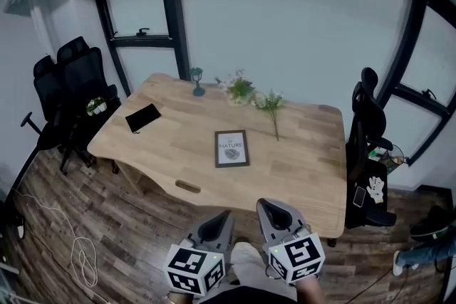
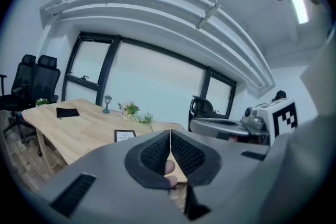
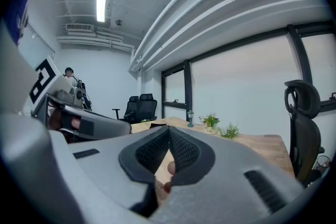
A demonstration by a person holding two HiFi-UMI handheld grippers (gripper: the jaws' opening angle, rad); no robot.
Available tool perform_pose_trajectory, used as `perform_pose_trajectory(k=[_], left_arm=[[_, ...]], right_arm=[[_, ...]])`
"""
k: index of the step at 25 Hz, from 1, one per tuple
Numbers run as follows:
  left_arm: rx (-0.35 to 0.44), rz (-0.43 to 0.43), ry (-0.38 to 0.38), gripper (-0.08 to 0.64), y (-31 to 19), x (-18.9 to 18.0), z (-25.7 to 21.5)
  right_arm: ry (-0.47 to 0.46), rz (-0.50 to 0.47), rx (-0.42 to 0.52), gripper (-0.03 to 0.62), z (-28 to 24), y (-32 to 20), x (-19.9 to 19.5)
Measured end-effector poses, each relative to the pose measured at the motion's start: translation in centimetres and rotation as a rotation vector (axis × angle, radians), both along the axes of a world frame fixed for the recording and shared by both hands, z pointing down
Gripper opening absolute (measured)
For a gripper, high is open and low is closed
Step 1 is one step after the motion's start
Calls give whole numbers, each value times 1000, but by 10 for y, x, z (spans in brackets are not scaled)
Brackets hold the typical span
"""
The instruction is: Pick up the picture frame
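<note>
A dark picture frame (image 1: 232,148) with a white print lies flat in the middle of the wooden table (image 1: 164,153); the left gripper view also catches the frame (image 2: 124,136) over the jaws. My left gripper (image 1: 223,215) and right gripper (image 1: 265,205) hover side by side short of the table's near edge, well back from the frame. Both are shut with nothing between the jaws. In the left gripper view the left gripper (image 2: 170,134) has its pads together, and the right gripper (image 3: 169,131) shows the same in its own view.
A black pouch (image 1: 142,117), a small lantern figure (image 1: 197,81) and flower sprigs (image 1: 251,95) lie on the table's far half. Black office chairs stand at the left (image 1: 75,85) and right (image 1: 367,124). Cables (image 1: 78,249) trail over the wooden floor at the left.
</note>
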State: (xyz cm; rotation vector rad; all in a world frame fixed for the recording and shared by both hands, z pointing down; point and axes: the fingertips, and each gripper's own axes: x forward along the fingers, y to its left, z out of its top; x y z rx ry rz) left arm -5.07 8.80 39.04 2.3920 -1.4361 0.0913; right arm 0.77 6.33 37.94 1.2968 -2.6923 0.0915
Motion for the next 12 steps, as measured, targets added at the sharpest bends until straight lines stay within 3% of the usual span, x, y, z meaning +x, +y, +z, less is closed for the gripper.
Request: perform_pose_trajectory(k=[12], left_arm=[[-12,-16,-23,6,-72,-8,2]], right_arm=[[4,-5,-10,2,6,-72,-3]])
